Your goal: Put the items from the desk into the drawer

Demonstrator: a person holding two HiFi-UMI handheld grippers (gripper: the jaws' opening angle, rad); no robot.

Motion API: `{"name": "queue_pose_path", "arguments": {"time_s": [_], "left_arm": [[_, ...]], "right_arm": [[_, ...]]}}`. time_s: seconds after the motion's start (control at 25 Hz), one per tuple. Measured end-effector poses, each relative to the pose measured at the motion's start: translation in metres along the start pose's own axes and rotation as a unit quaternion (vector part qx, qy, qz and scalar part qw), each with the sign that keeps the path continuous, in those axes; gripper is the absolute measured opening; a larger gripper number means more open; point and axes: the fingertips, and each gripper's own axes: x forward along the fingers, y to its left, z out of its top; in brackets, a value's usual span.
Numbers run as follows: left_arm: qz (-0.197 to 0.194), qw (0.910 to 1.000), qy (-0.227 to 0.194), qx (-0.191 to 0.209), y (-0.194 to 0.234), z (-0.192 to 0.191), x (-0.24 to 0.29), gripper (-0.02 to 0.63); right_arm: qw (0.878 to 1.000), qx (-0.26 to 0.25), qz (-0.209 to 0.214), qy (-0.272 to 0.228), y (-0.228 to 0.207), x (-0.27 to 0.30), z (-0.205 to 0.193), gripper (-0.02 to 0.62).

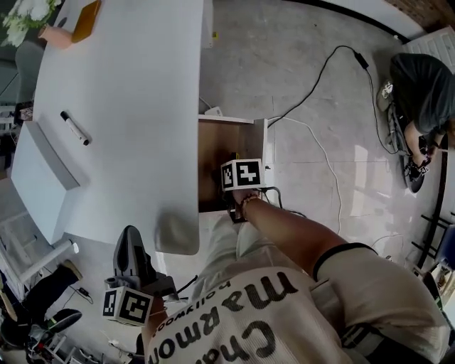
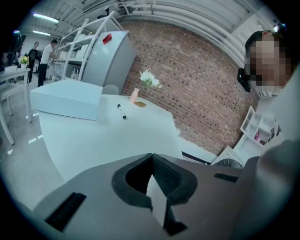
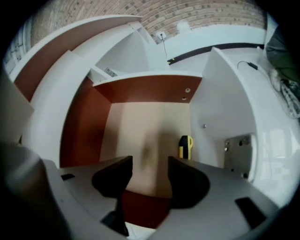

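Observation:
An open drawer [image 1: 212, 160] stands beside the white desk [image 1: 135, 85]. A yellow-and-black item [image 3: 185, 146] stands upright in it by the right wall. My right gripper [image 3: 150, 176] hangs open above the drawer floor [image 3: 140, 122] with nothing between its jaws; its marker cube [image 1: 240, 174] shows over the drawer. On the desk lie a black marker [image 1: 75, 128] [image 2: 121, 111], an orange flat item [image 1: 87, 20] and a pink vase [image 1: 57, 35]. My left gripper [image 2: 151, 159] is shut and empty. It is low at the desk's near corner [image 1: 130, 238], pointing along the desk.
A large white box [image 1: 39, 174] [image 2: 65, 98] sits on the desk's left side. A black cable [image 1: 313, 78] runs over the floor right of the drawer. A person [image 1: 423, 92] sits at far right. People [image 2: 47, 56] stand by distant shelves.

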Motion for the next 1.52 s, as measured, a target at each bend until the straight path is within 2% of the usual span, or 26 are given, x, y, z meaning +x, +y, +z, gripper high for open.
{"name": "queue_pose_path", "arguments": {"time_s": [0.24, 0.44, 0.56, 0.72, 0.84, 1.04, 1.28, 1.36, 1.52], "left_arm": [[-0.025, 0.9988, -0.034, -0.026, -0.039, 0.002, -0.023, 0.002], [-0.05, 0.9941, -0.085, -0.045, -0.08, 0.009, -0.044, 0.002], [-0.057, 0.9917, -0.103, -0.052, -0.096, 0.013, -0.063, 0.002], [-0.065, 0.9868, -0.14, -0.051, -0.116, 0.02, -0.084, 0.002], [-0.067, 0.9826, -0.168, -0.044, -0.124, 0.024, -0.103, 0.002], [-0.049, 0.978, -0.199, -0.037, -0.115, 0.034, -0.141, 0.002], [-0.03, 0.9684, -0.242, -0.053, -0.09, 0.05, -0.172, 0.002], [-0.024, 0.9666, -0.25, -0.052, -0.079, 0.057, -0.178, 0.002], [-0.02, 0.9654, -0.254, -0.058, -0.046, 0.067, -0.179, 0.002]], "right_arm": [[0.997, 0.015, 0.04, -0.056, 0.018, -0.077, 0.02, 0.194], [0.99, -0.023, 0.075, -0.115, 0.031, -0.155, 0.041, 0.12], [0.984, -0.036, 0.093, -0.149, 0.04, -0.201, 0.038, 0.038], [0.974, -0.072, 0.115, -0.184, 0.056, -0.249, 0.042, 0.003], [0.962, -0.081, 0.162, -0.202, 0.075, -0.28, 0.043, 0.003], [0.94, -0.064, 0.252, -0.219, 0.116, -0.319, 0.044, 0.003], [0.897, -0.116, 0.349, -0.244, 0.198, -0.353, 0.043, 0.003], [0.887, -0.132, 0.368, -0.245, 0.223, -0.354, 0.042, 0.003], [0.883, -0.163, 0.37, -0.239, 0.262, -0.336, 0.036, 0.003]]}}
